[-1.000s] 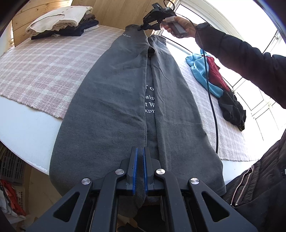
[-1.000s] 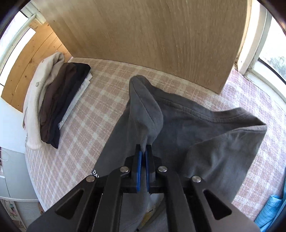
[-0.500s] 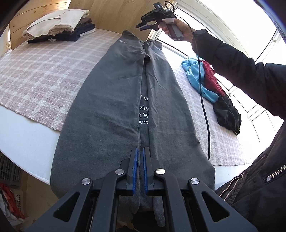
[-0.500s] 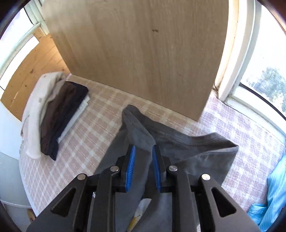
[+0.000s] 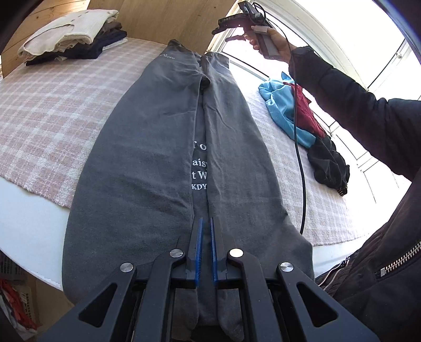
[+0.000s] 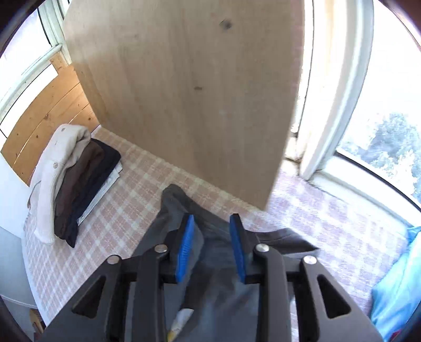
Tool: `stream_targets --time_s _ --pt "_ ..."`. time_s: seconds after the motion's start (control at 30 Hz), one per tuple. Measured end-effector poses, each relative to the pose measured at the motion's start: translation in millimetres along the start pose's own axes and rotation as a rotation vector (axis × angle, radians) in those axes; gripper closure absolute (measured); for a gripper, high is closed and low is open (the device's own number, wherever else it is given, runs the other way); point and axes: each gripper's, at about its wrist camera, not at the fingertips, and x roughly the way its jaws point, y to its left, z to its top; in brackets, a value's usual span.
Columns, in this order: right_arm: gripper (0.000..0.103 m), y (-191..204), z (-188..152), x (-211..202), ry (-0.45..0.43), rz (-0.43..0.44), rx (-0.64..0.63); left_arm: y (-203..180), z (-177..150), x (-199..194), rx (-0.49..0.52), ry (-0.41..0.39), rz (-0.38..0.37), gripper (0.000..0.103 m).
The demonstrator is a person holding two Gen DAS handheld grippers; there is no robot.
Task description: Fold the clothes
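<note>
Grey shirt (image 5: 158,157) in left tongs (image 5: 205,231) (right opening)

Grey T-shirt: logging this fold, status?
Left gripper shut on grey T-shirt hem. Right gripper opening, clear above the collar. Sides folded in. Nothing in the way.

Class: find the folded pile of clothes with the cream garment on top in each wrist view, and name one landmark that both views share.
Left wrist view: the folded pile sits top left, at the far corner of the checked cloth.
Right wrist view: the folded pile lies at the left, left of the grey T-shirt.
Shared landmark: the pale wooden panel standing behind the cloth.
</note>
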Motion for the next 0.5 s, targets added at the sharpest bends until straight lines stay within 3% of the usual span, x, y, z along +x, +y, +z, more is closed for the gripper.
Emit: stream_targets --time_s 0.03,0.1,0.2,0.4,0.43,0.5 --pt "0.040 -14.7 -4.8 -10.2 -0.003 -0.037 0.008 -5.6 4.2 4.5 0.018 0.002 -0.012 0.099" --pt "0.039 -42.4 -16.4 -13.0 0.028 -0.056 0.035 -14.9 10.1 14.2 0.046 0.016 -0.047 0.099" --pt "0.039 -72.3 -35.7 10.3 0.160 -0.072 0.104 -29.1 12.7 31.4 0.095 0.049 -0.062 0.099" --pt "0.039 -79.0 -48.5 46.5 0.197 -0.079 0.134 -41.0 16.5 53.9 0.128 0.095 -0.080 0.099" --pt "0.039 -80.9 -49.3 50.8 0.205 -0.054 0.146 -41.5 17.0 57.1 0.128 0.101 -0.083 0.099" --pt "0.057 -85.1 -50.7 57.5 0.217 -0.012 0.166 -42.1 16.9 60.2 0.120 0.105 -0.093 0.099"
